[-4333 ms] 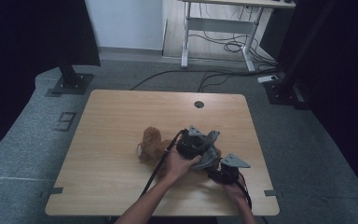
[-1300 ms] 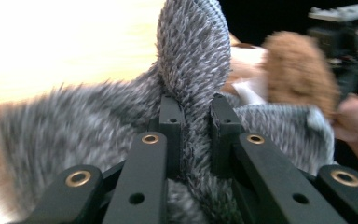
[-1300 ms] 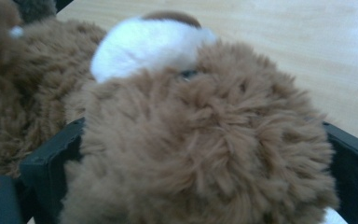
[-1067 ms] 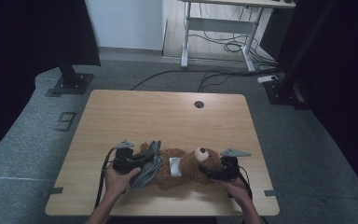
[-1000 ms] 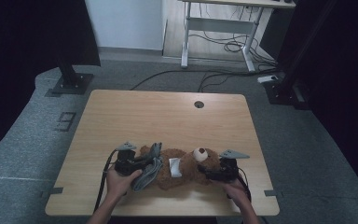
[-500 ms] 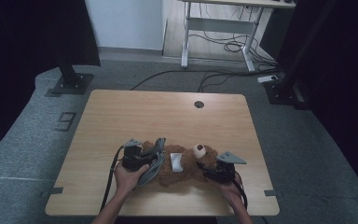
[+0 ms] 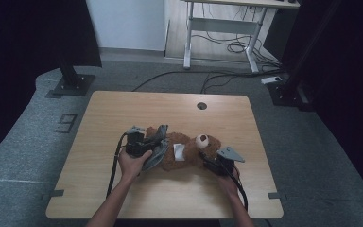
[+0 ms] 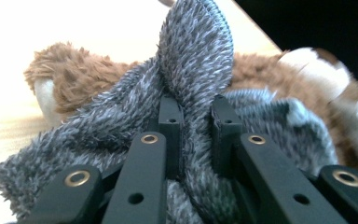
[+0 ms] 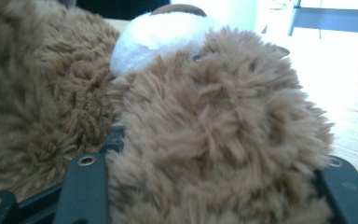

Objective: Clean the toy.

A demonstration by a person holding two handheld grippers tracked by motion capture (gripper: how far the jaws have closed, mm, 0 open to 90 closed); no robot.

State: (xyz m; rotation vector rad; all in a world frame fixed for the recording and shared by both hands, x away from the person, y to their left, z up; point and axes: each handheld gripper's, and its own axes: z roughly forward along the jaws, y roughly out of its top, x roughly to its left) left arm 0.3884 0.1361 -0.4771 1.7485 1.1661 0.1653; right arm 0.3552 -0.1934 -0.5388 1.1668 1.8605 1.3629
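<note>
Two soft things share the middle of the counter: a brown teddy bear lying on its back, head toward the right gripper, and a grey fleecy garment bunched over its legs. The left gripper has its fingers pinched tight on a fold of that fleece. The right gripper's fingers have just been closing and now hug the plush head. Both look light, limp and squashy; a thick seam or hem probably gives surer purchase than loose pile.
</note>
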